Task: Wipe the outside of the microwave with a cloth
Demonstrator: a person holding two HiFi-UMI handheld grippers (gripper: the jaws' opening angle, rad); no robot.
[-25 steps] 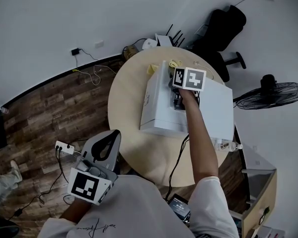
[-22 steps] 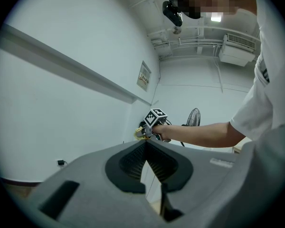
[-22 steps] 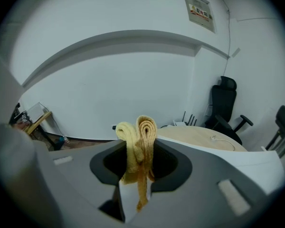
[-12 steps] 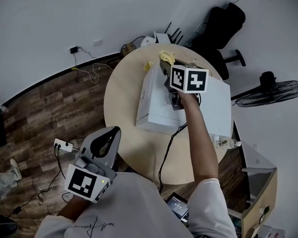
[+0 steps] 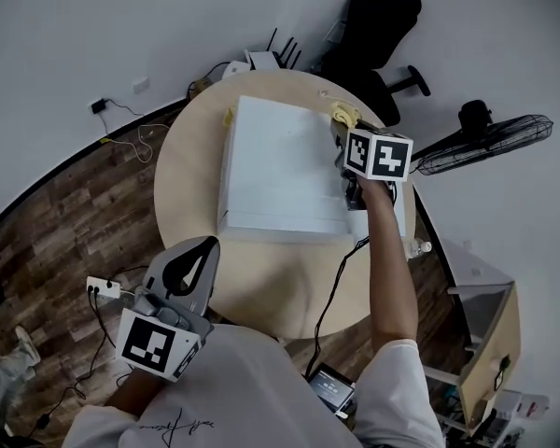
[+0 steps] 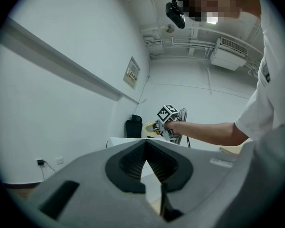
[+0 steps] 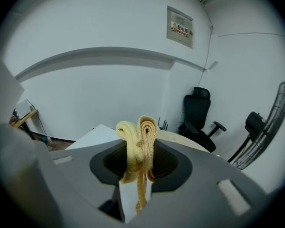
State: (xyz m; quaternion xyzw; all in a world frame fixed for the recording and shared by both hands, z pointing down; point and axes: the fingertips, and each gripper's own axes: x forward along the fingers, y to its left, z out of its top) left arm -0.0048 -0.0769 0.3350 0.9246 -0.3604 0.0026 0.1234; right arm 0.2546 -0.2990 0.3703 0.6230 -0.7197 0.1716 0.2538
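A white microwave (image 5: 280, 171) stands on the round wooden table (image 5: 182, 189); its top faces the head view. My right gripper (image 5: 347, 129) is at the microwave's far right edge, shut on a folded yellow cloth (image 5: 343, 113). In the right gripper view the cloth (image 7: 137, 146) bulges up from between the closed jaws, with the microwave's white corner (image 7: 92, 137) behind. My left gripper (image 5: 194, 267) hangs off the table's near edge, close to my body. In the left gripper view its jaws (image 6: 149, 167) meet with nothing between them.
A black office chair (image 5: 373, 17) and a floor fan (image 5: 481, 143) stand beyond the table at the right. A router (image 5: 261, 59) sits by the wall. A black cable (image 5: 331, 292) drops off the table's near side. A power strip (image 5: 103, 289) and cords lie on the wooden floor.
The head view has shifted, so the microwave's top now fills it. My right gripper with the cloth has moved from the microwave's middle to its far right edge. The left gripper has stayed put.
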